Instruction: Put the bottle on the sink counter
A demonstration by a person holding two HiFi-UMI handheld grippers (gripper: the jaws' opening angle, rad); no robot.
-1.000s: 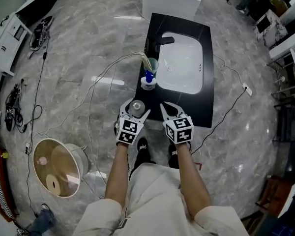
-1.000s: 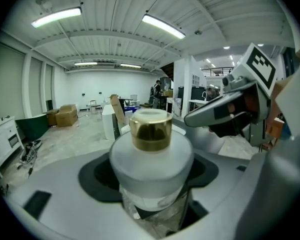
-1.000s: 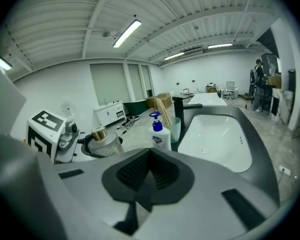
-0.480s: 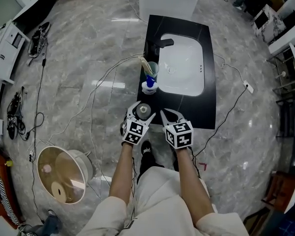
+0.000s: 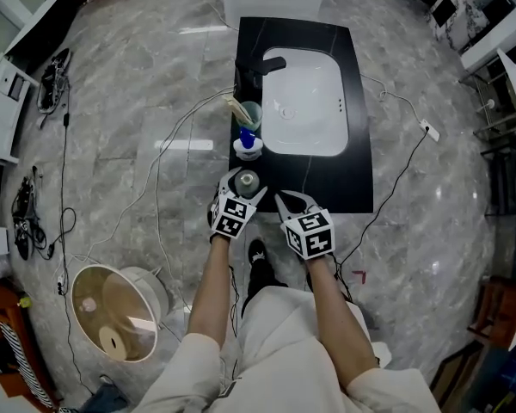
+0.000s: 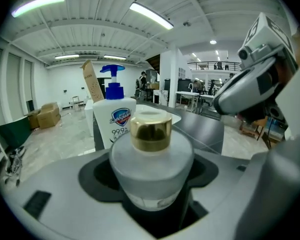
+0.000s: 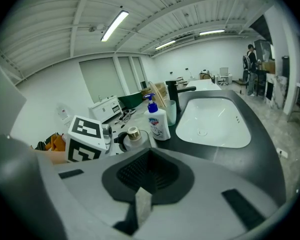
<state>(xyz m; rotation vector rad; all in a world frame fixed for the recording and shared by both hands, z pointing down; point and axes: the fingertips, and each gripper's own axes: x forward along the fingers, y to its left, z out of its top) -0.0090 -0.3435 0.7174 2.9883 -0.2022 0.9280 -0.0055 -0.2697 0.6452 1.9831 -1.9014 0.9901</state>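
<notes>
Cool white light falls from ceiling strips (image 6: pixel 150 15) at eleven and twelve o'clock in my left gripper view and at eleven in my right gripper view, bright and even, with hardly a shadow. In the head view the polished floor (image 5: pixel 189 144) throws back a white glare streak at ten o'clock, and the white basin (image 5: pixel 303 101) is nearly washed out. All three views bend hard and darken at the rims, and the bottle (image 6: pixel 151 164) close to my lens goes soft.
</notes>
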